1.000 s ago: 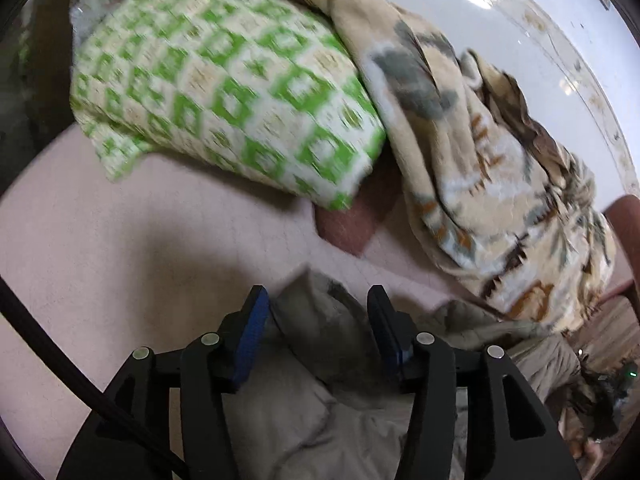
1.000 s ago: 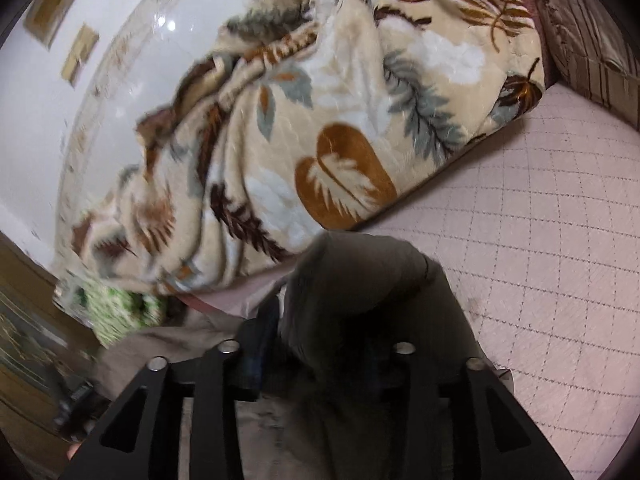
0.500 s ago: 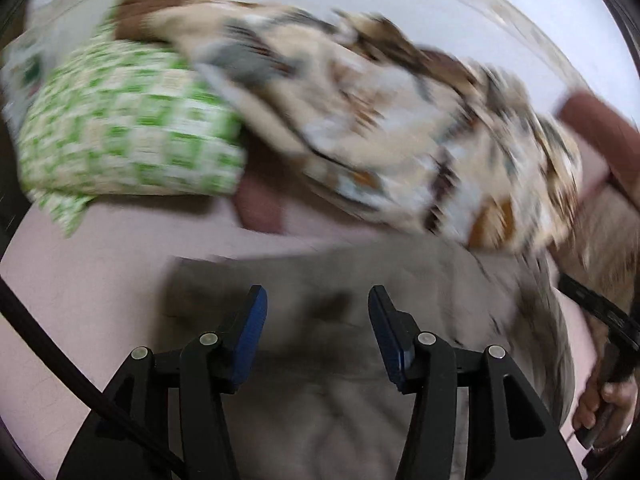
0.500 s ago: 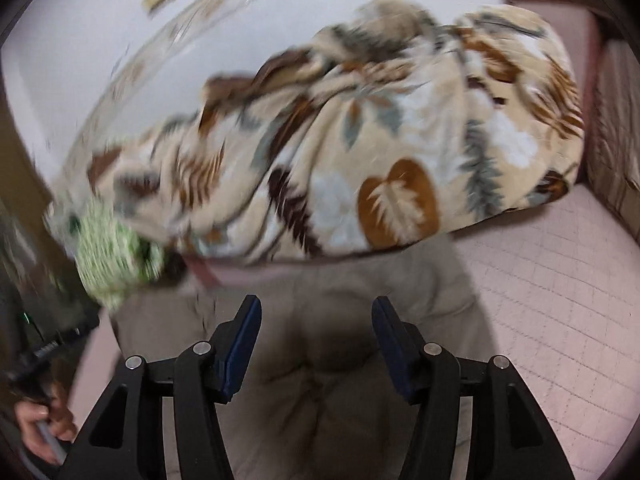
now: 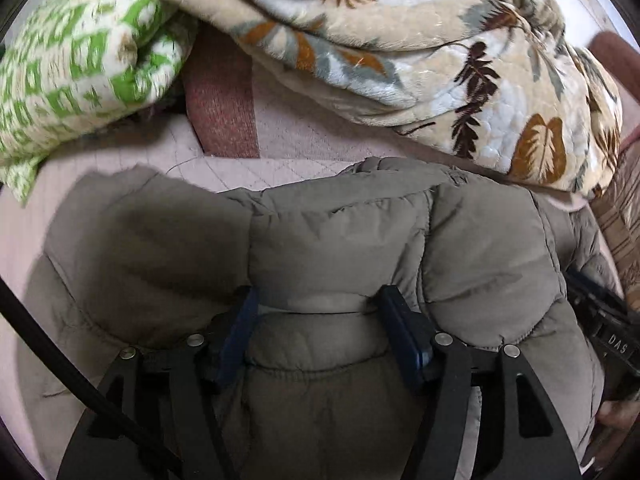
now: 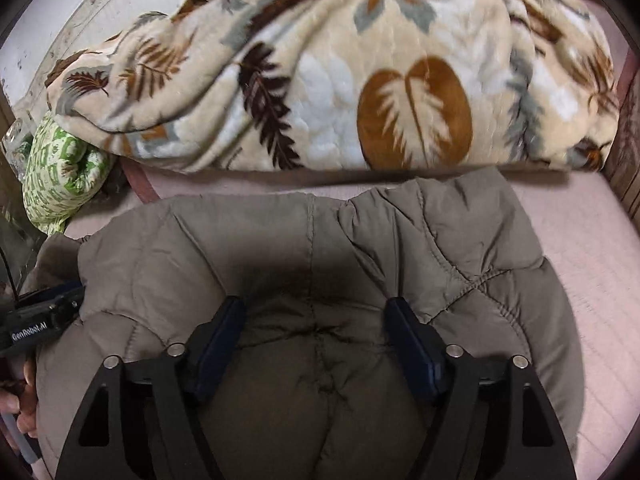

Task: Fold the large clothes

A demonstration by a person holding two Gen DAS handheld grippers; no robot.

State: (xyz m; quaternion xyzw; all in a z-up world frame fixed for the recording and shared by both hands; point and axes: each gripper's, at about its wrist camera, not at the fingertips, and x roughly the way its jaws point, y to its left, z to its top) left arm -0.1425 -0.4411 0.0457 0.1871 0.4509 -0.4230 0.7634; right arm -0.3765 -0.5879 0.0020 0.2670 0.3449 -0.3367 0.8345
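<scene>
A grey-brown puffer jacket (image 5: 340, 240) lies spread on the pink quilted bed cover (image 5: 24, 240). My left gripper (image 5: 320, 304) points down into it. Its jaws are opening, and a puffy fold with a pale hem fills the gap between them. In the right wrist view the jacket (image 6: 304, 248) lies flat under my right gripper (image 6: 316, 312). Those jaws are opening too, and they straddle a quilted panel without pinching it. The right gripper (image 5: 612, 344) shows at the left wrist view's right edge. At the other view's left edge the left gripper (image 6: 40, 320) sits in a hand (image 6: 20, 404).
A beige leaf-print blanket (image 5: 440, 60) (image 6: 320, 80) is heaped just beyond the jacket. A green-and-white patterned pillow (image 5: 80, 60) (image 6: 60, 176) lies at the far left. Bare pink bed cover (image 6: 580, 240) stretches to the jacket's right. A striped cushion (image 5: 624, 208) borders the right side.
The jacket hung bunched in both grippers; now it lies spread on the bed. Both grippers have come down and rolled level, and their jaws stand wider.
</scene>
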